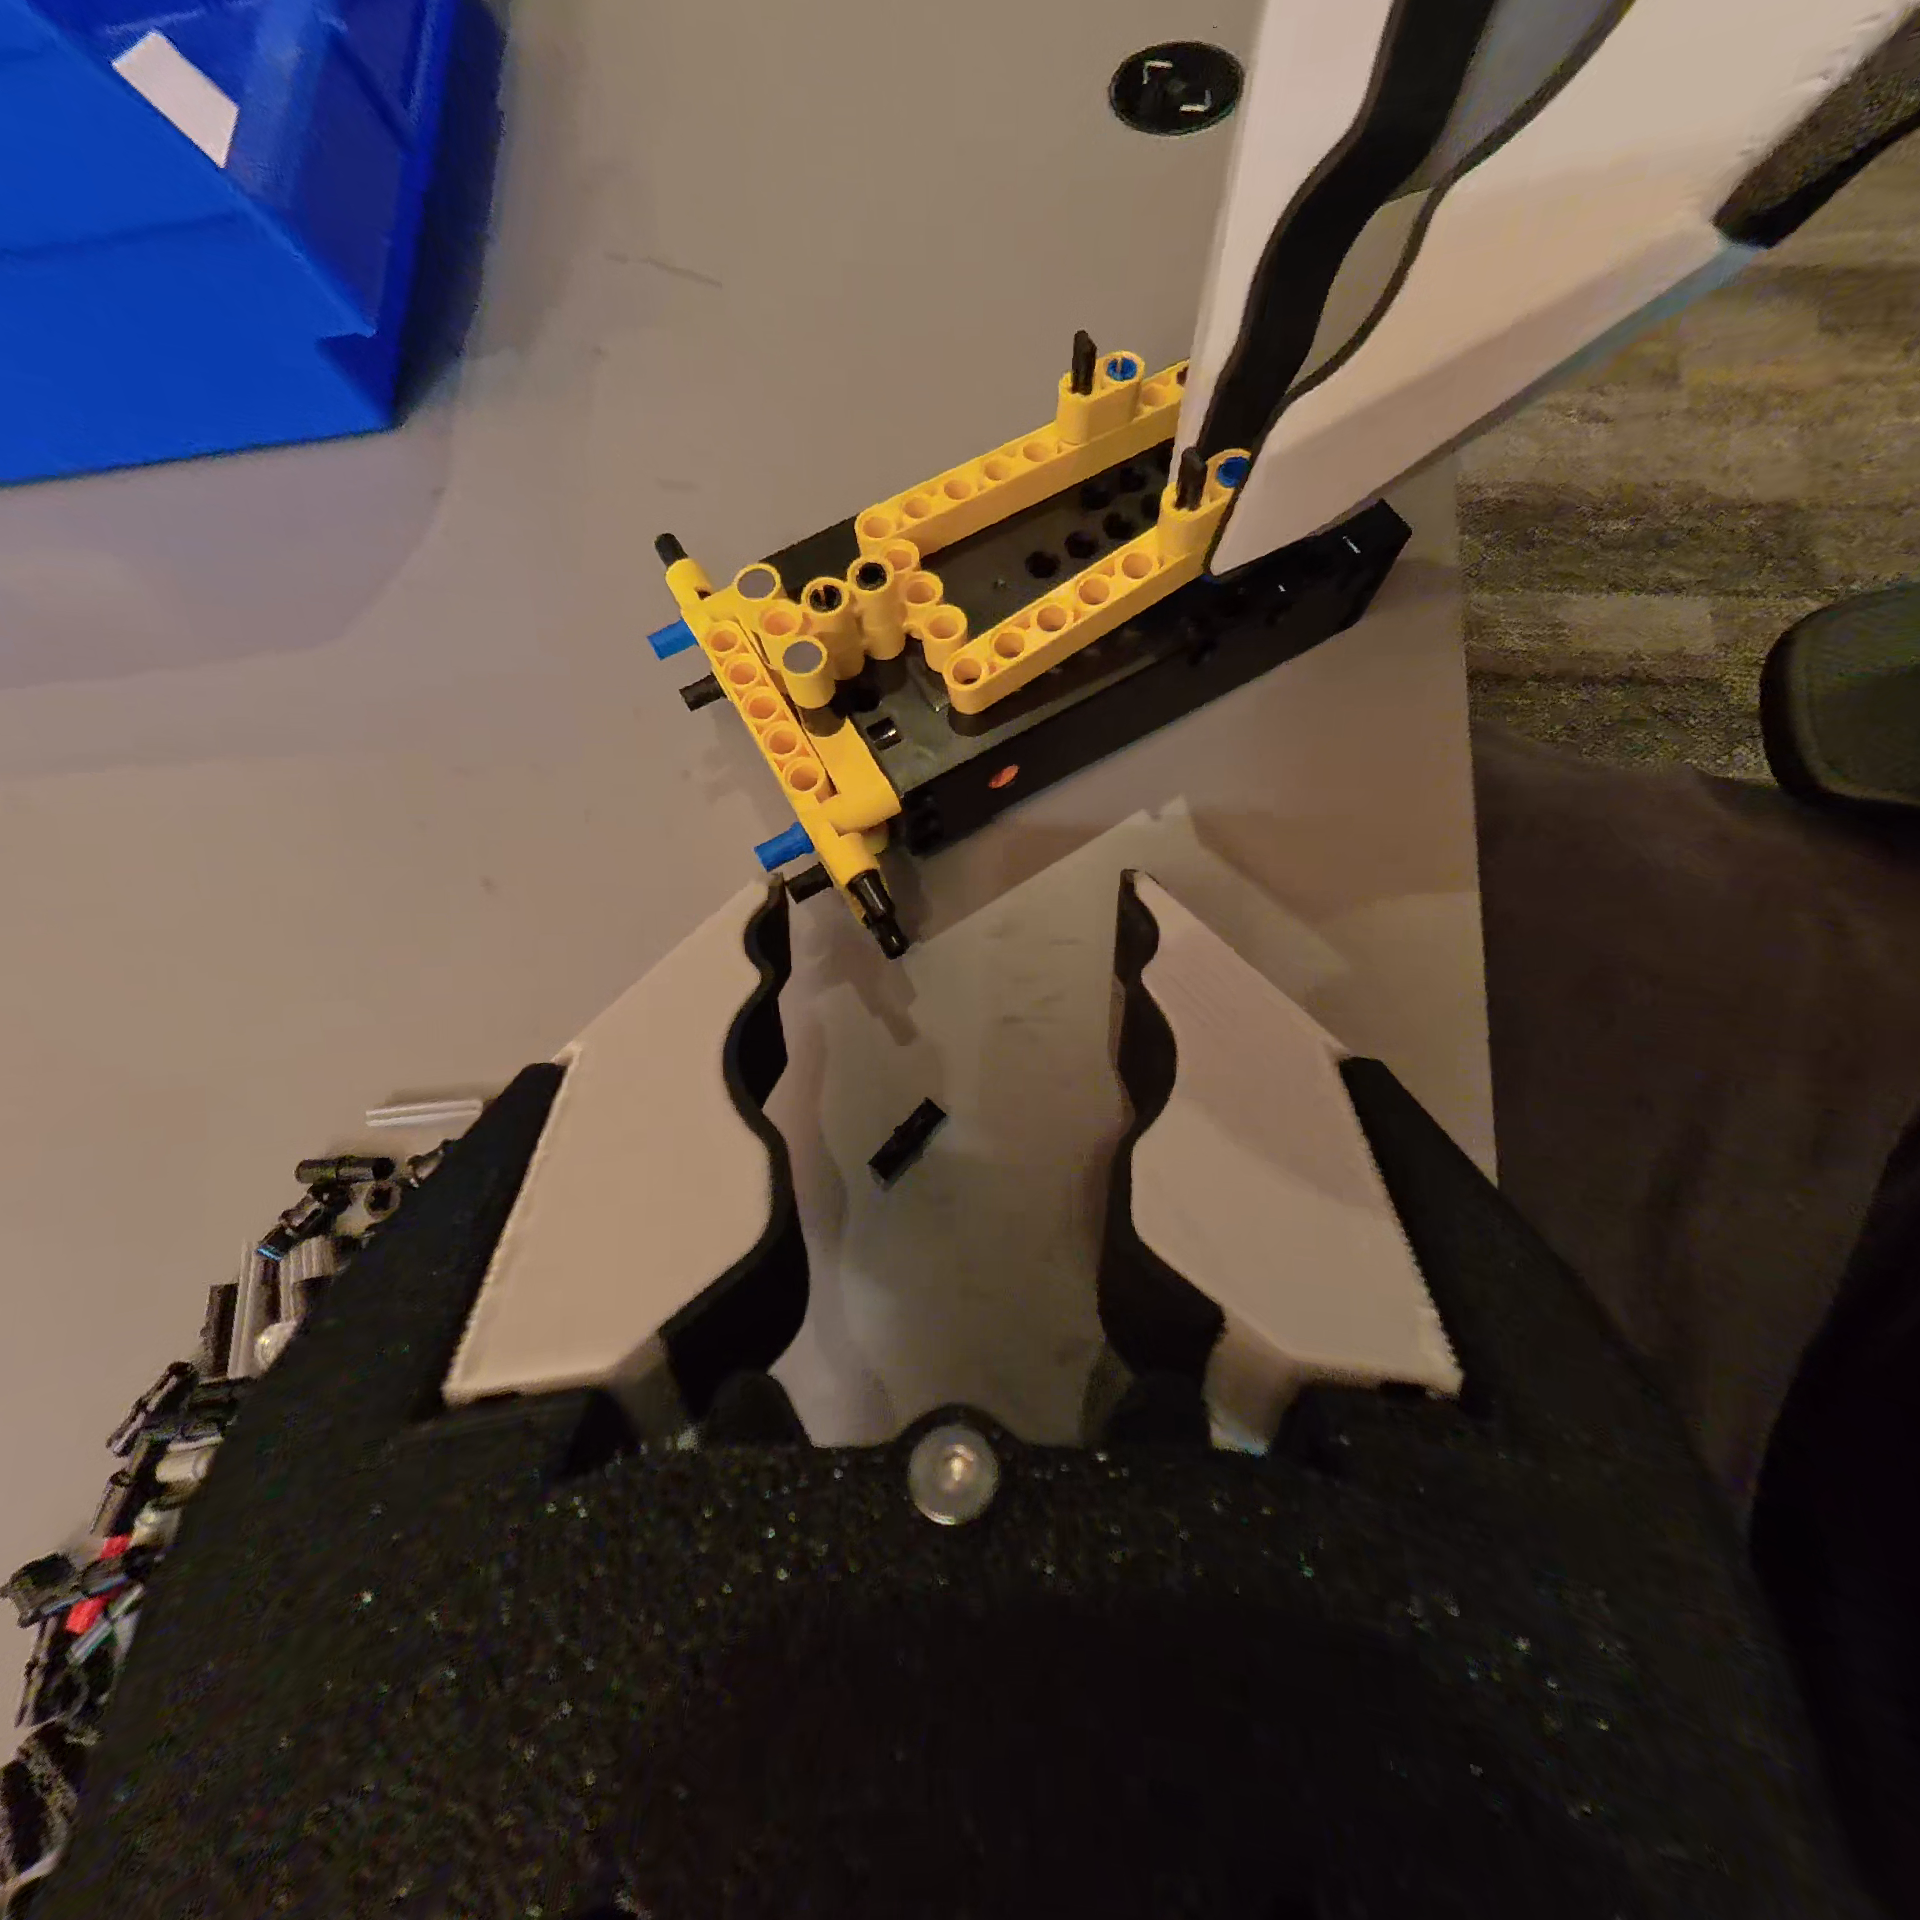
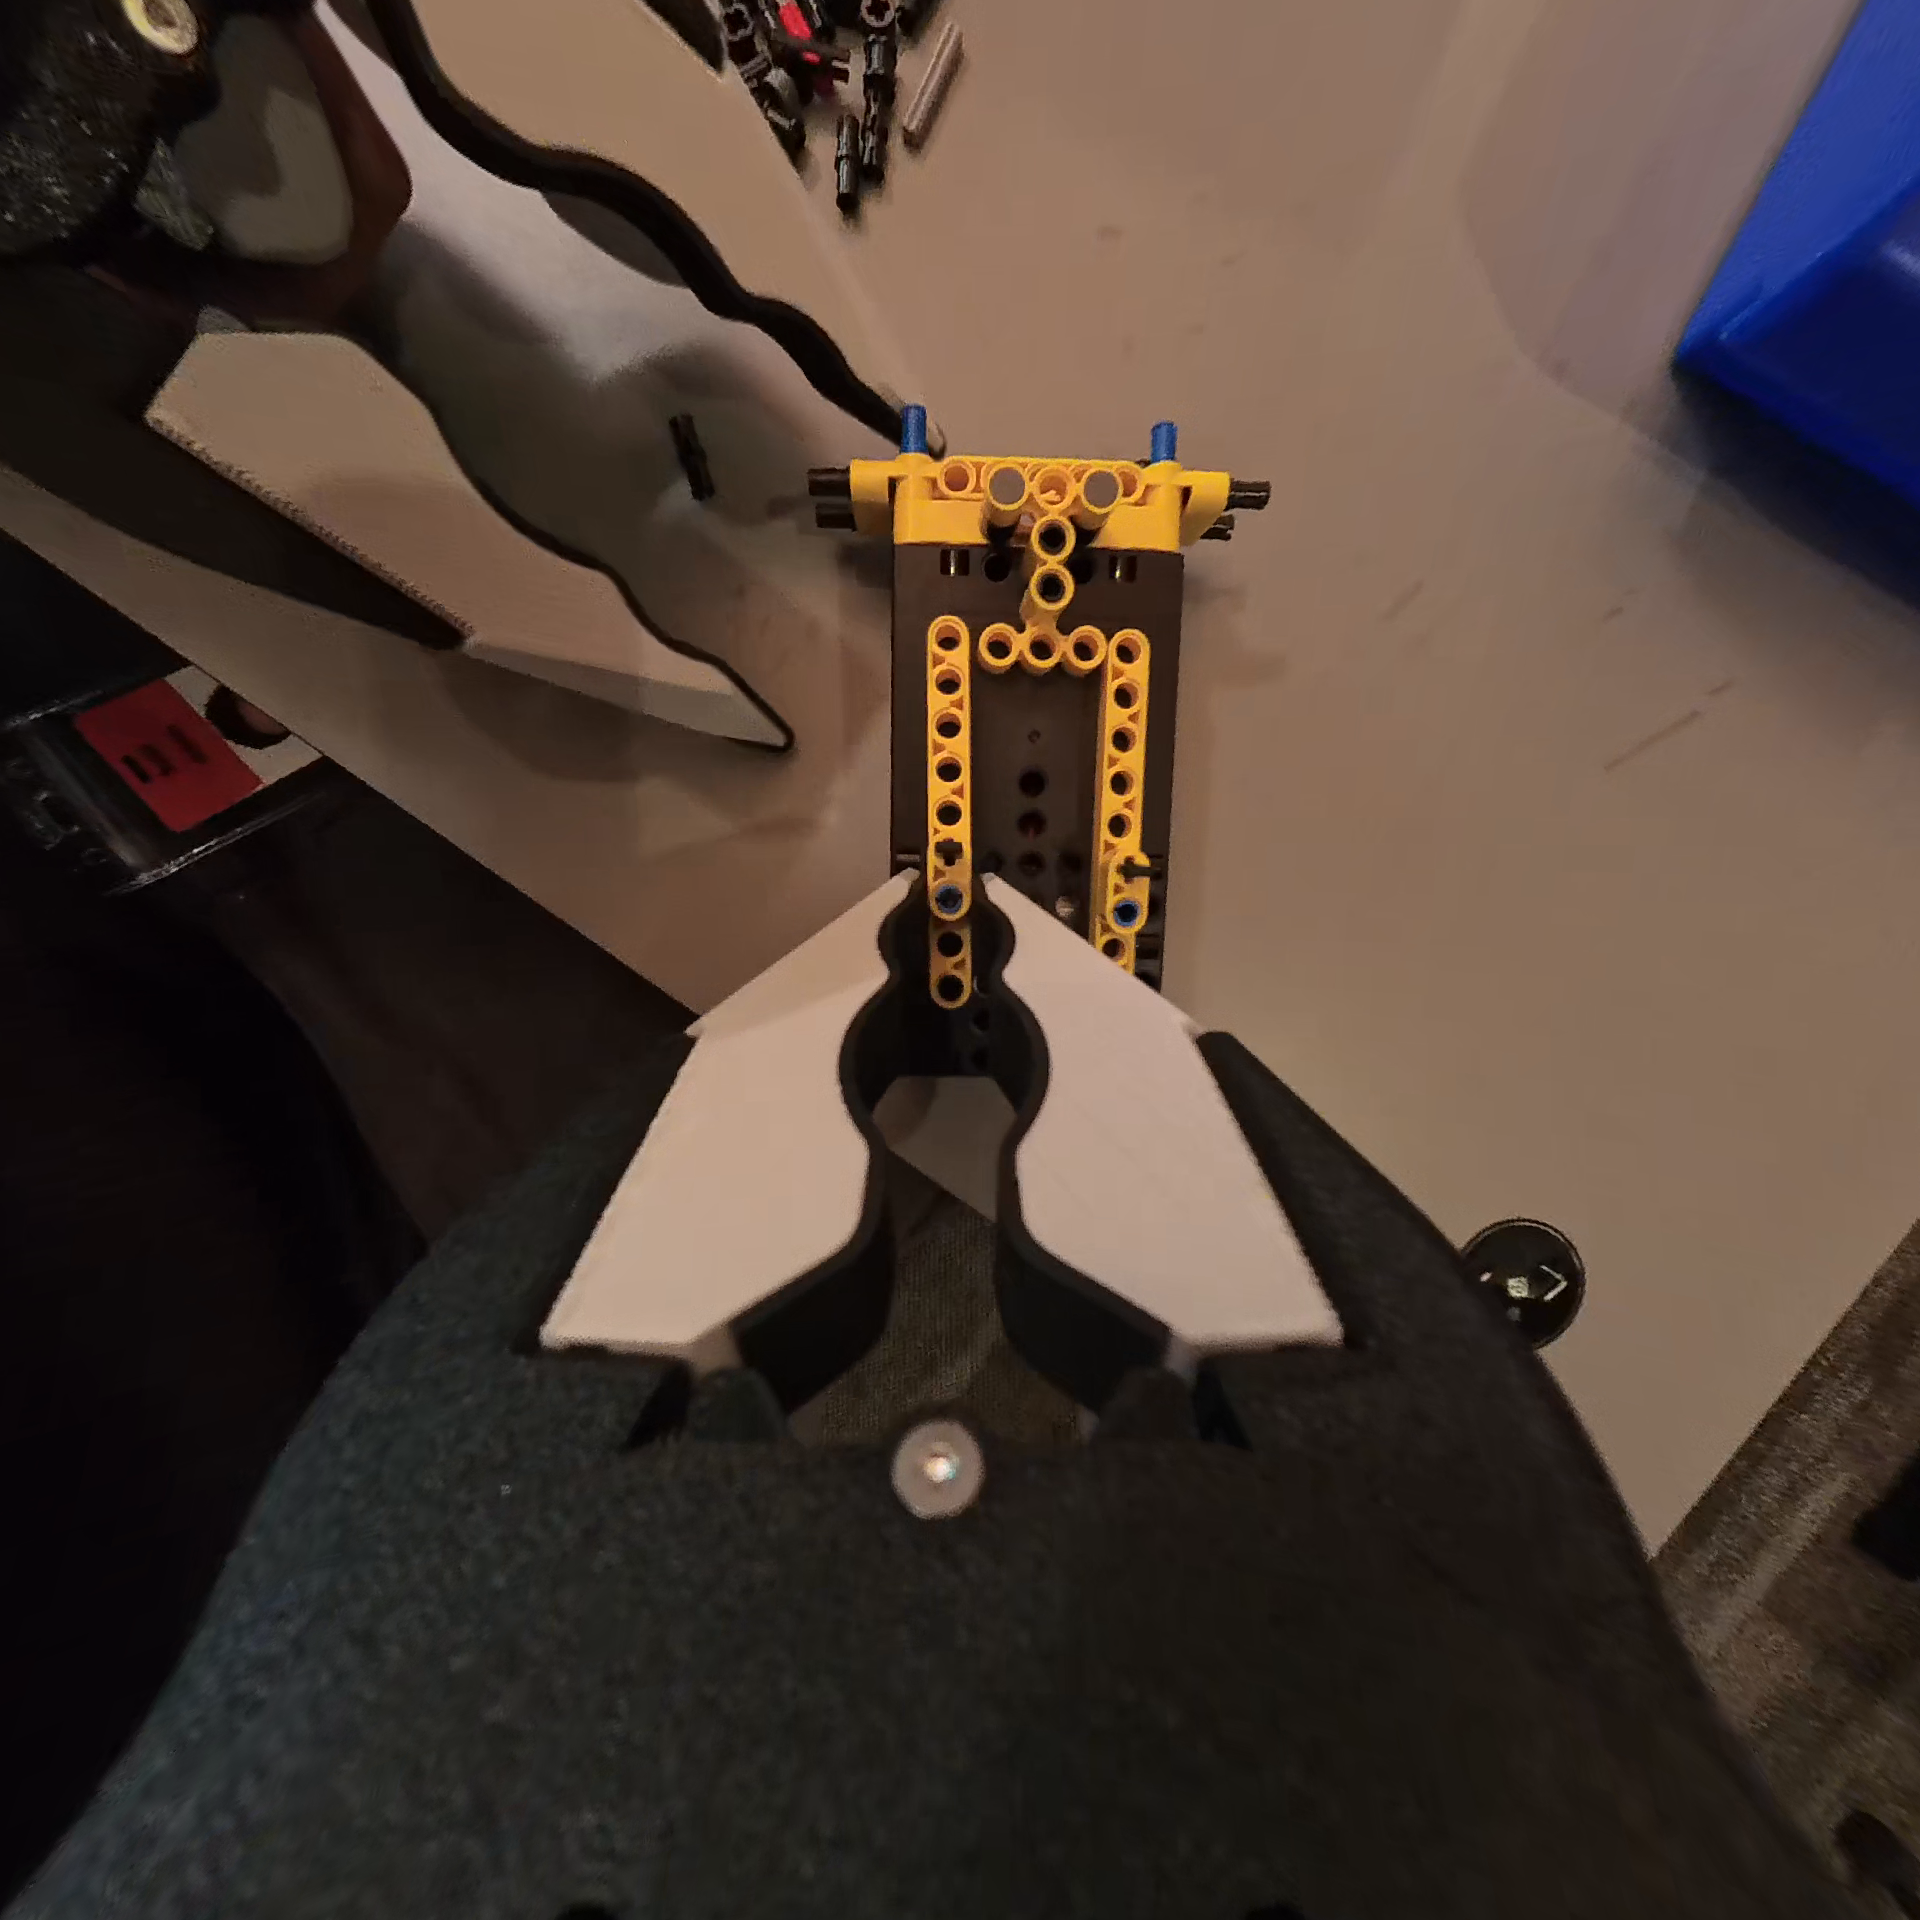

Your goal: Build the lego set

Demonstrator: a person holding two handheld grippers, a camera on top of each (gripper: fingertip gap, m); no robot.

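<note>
One yellow-and-black model [image 2: 1034, 717] lies flat on the counter [image 2: 1455, 831], long axis along the right gripper [image 2: 948, 883], whose jaws clamp one yellow beam [image 2: 948, 790]. The left gripper [image 1: 951, 883], jaws apart and empty, sits at its crossbar end, above one loose black pin [image 1: 906, 1141].

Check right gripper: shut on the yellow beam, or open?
Shut on it: right gripper fingertips pinch the yellow beam end, no gap.

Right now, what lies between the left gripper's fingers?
In the left wrist view, one small black pin lies on the bare table between them.
</note>
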